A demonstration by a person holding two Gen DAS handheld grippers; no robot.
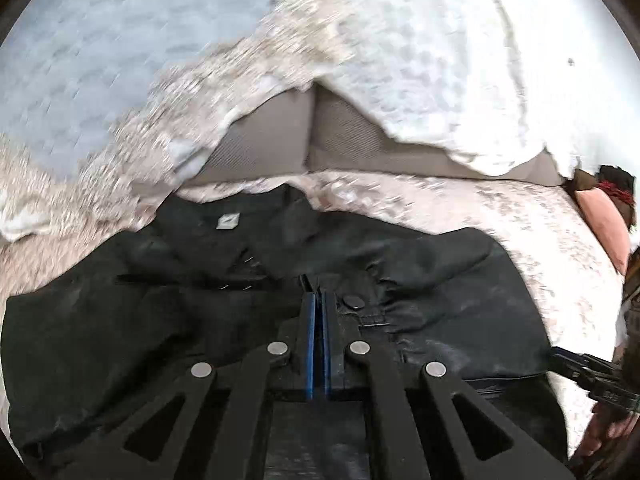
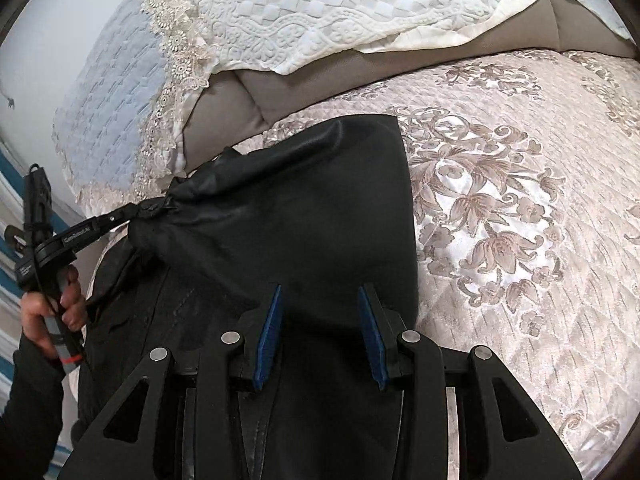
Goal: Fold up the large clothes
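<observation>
A black jacket [image 1: 248, 312] lies on a floral beige sofa cover [image 1: 540, 240], collar and small grey label [image 1: 228, 222] toward the back. My left gripper [image 1: 319, 300] is shut on a fold of the jacket near a snap button [image 1: 354, 302]; the right wrist view shows it [image 2: 156, 206] pinching a bunched corner of the jacket [image 2: 288, 220] and lifting it. My right gripper [image 2: 320, 300] is open, its blue pads [image 2: 270, 324] just above the black fabric, nothing between them. It shows at the right edge of the left wrist view [image 1: 592, 376].
A white quilted throw [image 2: 320, 12] with a lace edge and a pale blue quilted cover [image 2: 116, 92] drape the grey sofa back [image 2: 256, 96]. The floral seat cover [image 2: 520, 200] spreads to the right of the jacket. A pink cushion [image 1: 608, 216] sits at the far right.
</observation>
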